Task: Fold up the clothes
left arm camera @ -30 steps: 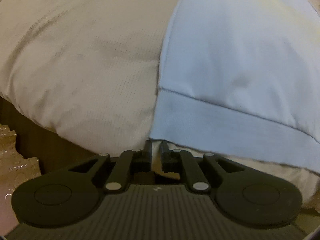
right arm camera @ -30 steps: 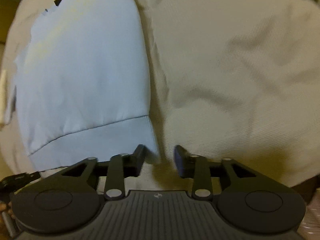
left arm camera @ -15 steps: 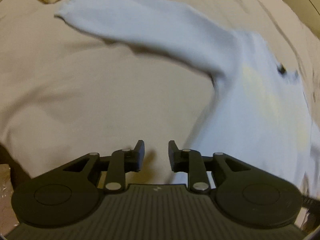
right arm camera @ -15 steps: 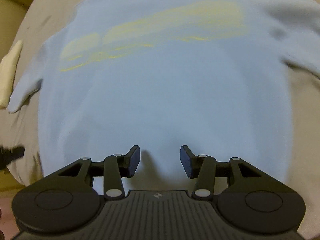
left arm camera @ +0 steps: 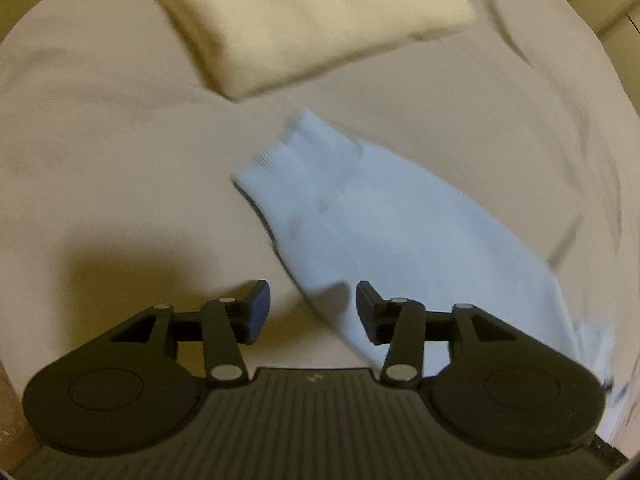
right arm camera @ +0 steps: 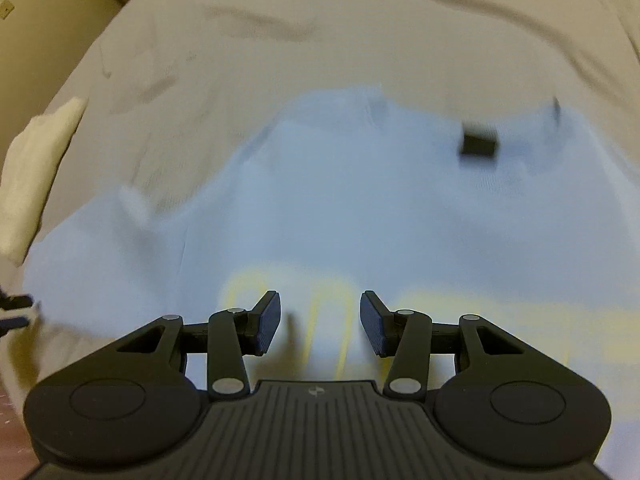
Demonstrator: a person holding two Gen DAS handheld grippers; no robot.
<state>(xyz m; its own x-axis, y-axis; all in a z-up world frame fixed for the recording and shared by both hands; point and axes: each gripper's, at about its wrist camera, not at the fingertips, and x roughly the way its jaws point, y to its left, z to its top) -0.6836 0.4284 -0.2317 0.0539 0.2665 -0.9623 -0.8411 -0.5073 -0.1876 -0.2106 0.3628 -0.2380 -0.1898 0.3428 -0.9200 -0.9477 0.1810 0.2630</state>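
My left gripper (left arm camera: 312, 310) gaping, gripping nothing, over sleeve (left arm camera: 384, 236) of blue sweatshirt (right arm camera: 360, 208) spread on beige sheet (left arm camera: 100, 168). Right gripper (right arm camera: 320, 322) likewise, above sweatshirt's yellow print (right arm camera: 328, 304). Cream folded garment (left arm camera: 304, 16) beyond sleeve cuff.

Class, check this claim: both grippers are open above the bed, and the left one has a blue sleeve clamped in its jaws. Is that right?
One detail is wrong. The left gripper holds nothing: the left wrist view shows its jaws apart, the sleeve lying loose on the bed. The right gripper is open too.
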